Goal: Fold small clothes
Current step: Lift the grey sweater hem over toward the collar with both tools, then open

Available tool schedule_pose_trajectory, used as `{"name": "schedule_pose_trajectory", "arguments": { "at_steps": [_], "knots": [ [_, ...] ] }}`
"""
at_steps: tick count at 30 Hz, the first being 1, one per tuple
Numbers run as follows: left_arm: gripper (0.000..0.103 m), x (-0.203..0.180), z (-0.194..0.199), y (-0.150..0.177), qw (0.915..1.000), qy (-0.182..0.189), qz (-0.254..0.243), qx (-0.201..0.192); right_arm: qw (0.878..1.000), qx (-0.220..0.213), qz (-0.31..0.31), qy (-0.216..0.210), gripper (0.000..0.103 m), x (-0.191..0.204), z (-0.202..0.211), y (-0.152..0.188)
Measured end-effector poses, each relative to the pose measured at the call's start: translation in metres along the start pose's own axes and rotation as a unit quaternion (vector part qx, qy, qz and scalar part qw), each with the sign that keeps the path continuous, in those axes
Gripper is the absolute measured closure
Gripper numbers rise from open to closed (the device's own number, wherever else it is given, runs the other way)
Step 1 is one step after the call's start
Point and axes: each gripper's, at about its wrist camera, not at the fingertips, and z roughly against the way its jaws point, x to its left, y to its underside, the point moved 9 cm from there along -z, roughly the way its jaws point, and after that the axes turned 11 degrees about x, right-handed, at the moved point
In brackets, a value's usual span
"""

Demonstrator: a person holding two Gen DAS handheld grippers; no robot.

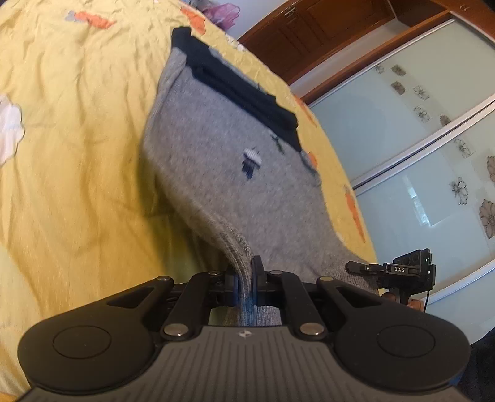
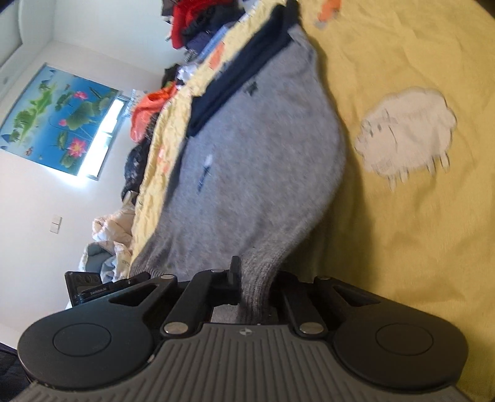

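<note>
Showing a grey knitted sweater (image 1: 222, 173) stretched between two hand-held grippers above a bed covered by a yellow sheet (image 1: 77, 139) printed with orange carrots and a white sheep (image 2: 405, 130). The only legible writing is "DAS" on the black body of the right gripper, seen at the right edge of the left wrist view (image 1: 399, 269); a small label on the left gripper, low at the left of the right wrist view, is too blurred to read. The left gripper (image 1: 244, 280) is clenched on the ribbed hem of the sweater, the fabric pinched between its blue-edged pads and trailing back under the jaws. The right gripper (image 2: 252, 280) is likewise clamped on a ribbed hem corner (one finger is hidden behind the bunched knit). Both grippers point downward at a slant toward the bed, with the hem lifted off the sheet while the far end of the sweater, where a dark navy band (image 1: 241, 92) crosses it, lies on the bed. Small dark-and-white motifs (image 1: 252, 160) dot the grey knit. No containers appear; a loose heap of red, orange and dark clothes (image 2: 191, 27) lies along the far edge of the bed. Frosted sliding doors with flower decals (image 1: 417, 139) and a lotus picture (image 2: 58, 114) stand behind.
</note>
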Motion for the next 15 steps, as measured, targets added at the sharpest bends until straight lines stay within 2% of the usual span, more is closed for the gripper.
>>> {"name": "schedule_pose_trajectory", "arguments": {
  "at_steps": [5,10,15],
  "knots": [
    [0.096,-0.017,0.011,-0.038,0.9975,0.048,-0.007,-0.051,0.997,-0.052,0.030,-0.039,0.089,0.026,0.017,-0.038],
    [0.096,-0.027,0.015,-0.110,0.9872,0.101,-0.001,-0.124,0.991,-0.106,0.051,-0.069,0.089,0.042,0.022,-0.101],
    [0.097,-0.035,-0.005,-0.199,0.9835,0.087,-0.034,-0.155,0.982,-0.157,0.054,-0.094,0.089,0.045,0.013,-0.191]
  ]
}}
